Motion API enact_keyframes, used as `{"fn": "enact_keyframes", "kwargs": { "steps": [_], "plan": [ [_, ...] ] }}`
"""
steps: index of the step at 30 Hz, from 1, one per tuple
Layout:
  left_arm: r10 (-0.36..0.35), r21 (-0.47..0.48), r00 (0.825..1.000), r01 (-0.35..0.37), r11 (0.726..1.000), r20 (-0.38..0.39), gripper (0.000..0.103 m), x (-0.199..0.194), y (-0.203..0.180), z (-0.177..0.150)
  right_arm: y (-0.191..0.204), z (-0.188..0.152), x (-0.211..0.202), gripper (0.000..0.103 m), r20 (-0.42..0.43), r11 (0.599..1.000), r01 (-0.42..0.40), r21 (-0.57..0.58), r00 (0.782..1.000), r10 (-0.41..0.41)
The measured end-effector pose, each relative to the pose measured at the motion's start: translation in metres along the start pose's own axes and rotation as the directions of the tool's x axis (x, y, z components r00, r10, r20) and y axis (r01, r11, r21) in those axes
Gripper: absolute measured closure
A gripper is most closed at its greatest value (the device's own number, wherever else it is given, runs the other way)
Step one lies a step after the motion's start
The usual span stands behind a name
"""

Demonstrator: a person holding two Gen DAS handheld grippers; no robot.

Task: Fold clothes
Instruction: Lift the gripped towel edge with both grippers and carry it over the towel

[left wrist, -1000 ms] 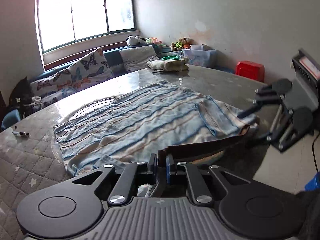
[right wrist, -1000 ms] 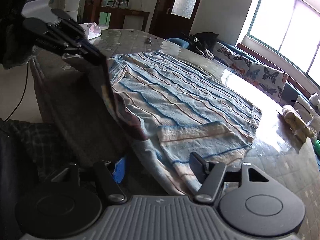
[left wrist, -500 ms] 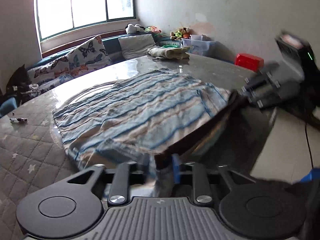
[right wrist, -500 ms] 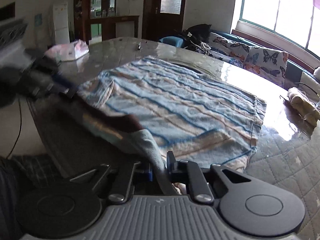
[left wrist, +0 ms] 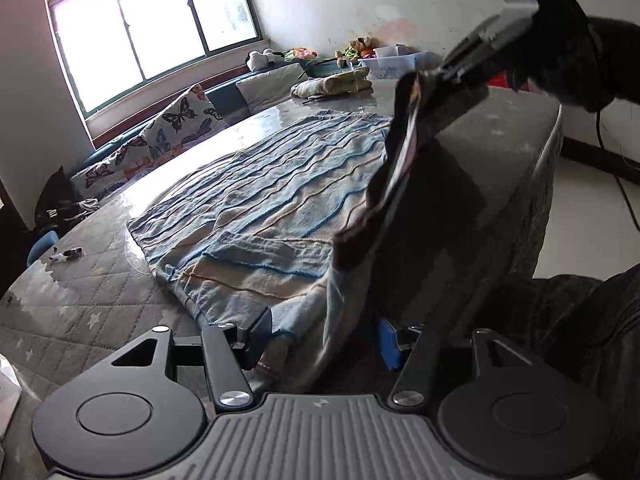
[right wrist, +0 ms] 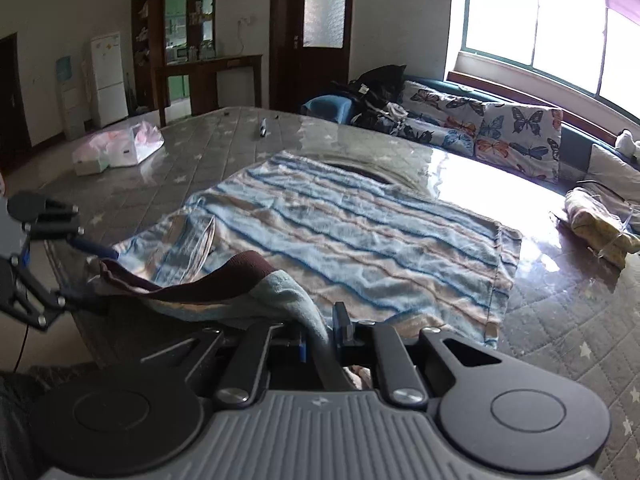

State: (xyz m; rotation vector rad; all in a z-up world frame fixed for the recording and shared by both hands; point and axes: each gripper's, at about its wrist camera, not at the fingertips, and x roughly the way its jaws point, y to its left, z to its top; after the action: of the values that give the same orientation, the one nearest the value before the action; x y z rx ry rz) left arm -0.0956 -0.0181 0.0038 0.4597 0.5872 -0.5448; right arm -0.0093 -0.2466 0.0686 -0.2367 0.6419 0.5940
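While spread over the grey quilted table [right wrist: 568, 320], the blue-striped towelling garment [right wrist: 360, 232] is lifted.
Its brown-banded edge is clamped by the right gripper [right wrist: 320, 334]; the left gripper [left wrist: 324, 330] is spread apart.

one striped garment [left wrist: 280, 184], two tongs [left wrist: 324, 340] [right wrist: 320, 338]

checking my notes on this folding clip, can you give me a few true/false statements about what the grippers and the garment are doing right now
1. The right gripper is shut on the striped garment. True.
2. The left gripper is clamped tight on the cloth. False: its jaws stand apart, with cloth hanging loosely between them.
3. The garment's dark brown waistband is lifted off the table. True.
4. The garment is plain red. False: it is light blue with beige and darker blue stripes.
5. A yellowish bundle lies on the table beyond the garment. True.
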Motion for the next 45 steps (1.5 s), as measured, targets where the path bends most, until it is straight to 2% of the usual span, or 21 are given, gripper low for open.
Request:
{"fn": "enact_keyframes", "kwargs": {
  "steps": [4,6,8,10,11,16,19,23,27,36,39,45],
  "plan": [
    [0.003,0.011,1.000,-0.003,1.000,0.005,0.045,0.001,0.003,0.000,-0.001,0.009,0.000,0.092,0.020,1.000,0.006,0.016,1.000,-0.006],
    [0.003,0.010,1.000,-0.003,1.000,0.005,0.055,0.001,0.005,0.000,-0.001,0.013,0.001,0.092,0.028,1.000,0.010,0.011,1.000,-0.010],
    [0.004,0.006,1.000,-0.004,1.000,0.010,0.078,0.000,0.008,0.000,0.000,0.014,0.003,0.092,0.029,1.000,0.015,0.006,0.999,-0.015],
    [0.008,-0.006,1.000,-0.008,1.000,0.024,0.091,-0.006,0.011,0.002,0.000,0.014,0.005,0.093,0.028,1.000,0.019,0.004,0.999,-0.019],
    [0.010,-0.011,0.999,-0.010,1.000,0.031,0.095,-0.009,0.012,0.003,0.000,0.012,0.005,0.094,0.027,1.000,0.021,0.005,0.999,-0.021],
    [0.021,-0.040,0.998,-0.018,0.999,0.066,0.097,-0.024,0.020,0.007,0.004,-0.001,-0.005,0.097,0.039,1.000,0.015,0.016,0.999,-0.016],
    [-0.001,-0.042,0.998,0.004,0.999,0.066,0.097,-0.043,0.020,0.008,0.010,-0.009,-0.021,0.097,0.054,1.000,-0.005,0.012,0.999,0.005],
    [-0.016,-0.033,0.998,0.018,0.999,0.063,0.097,-0.072,0.017,0.006,0.024,-0.023,-0.048,0.097,0.028,0.998,-0.058,0.008,0.998,0.058],
    [0.009,-0.072,0.997,-0.003,0.997,0.082,0.097,-0.075,0.026,0.011,0.029,-0.024,-0.052,0.097,0.016,0.997,-0.077,0.004,0.997,0.076],
    [0.060,-0.154,0.991,-0.041,0.987,0.116,0.097,-0.038,0.083,0.053,-0.007,0.033,-0.016,0.097,0.033,0.998,-0.063,0.005,0.997,0.063],
    [0.078,-0.158,0.991,-0.060,0.986,0.107,0.097,-0.017,0.107,0.068,-0.019,0.052,-0.001,0.097,0.031,0.998,-0.063,0.008,0.998,0.063],
    [0.069,-0.183,0.997,-0.060,0.981,0.045,0.097,0.036,0.155,0.095,-0.052,0.090,0.048,0.097,-0.003,0.999,-0.049,0.021,0.999,0.049]
  ]
}}
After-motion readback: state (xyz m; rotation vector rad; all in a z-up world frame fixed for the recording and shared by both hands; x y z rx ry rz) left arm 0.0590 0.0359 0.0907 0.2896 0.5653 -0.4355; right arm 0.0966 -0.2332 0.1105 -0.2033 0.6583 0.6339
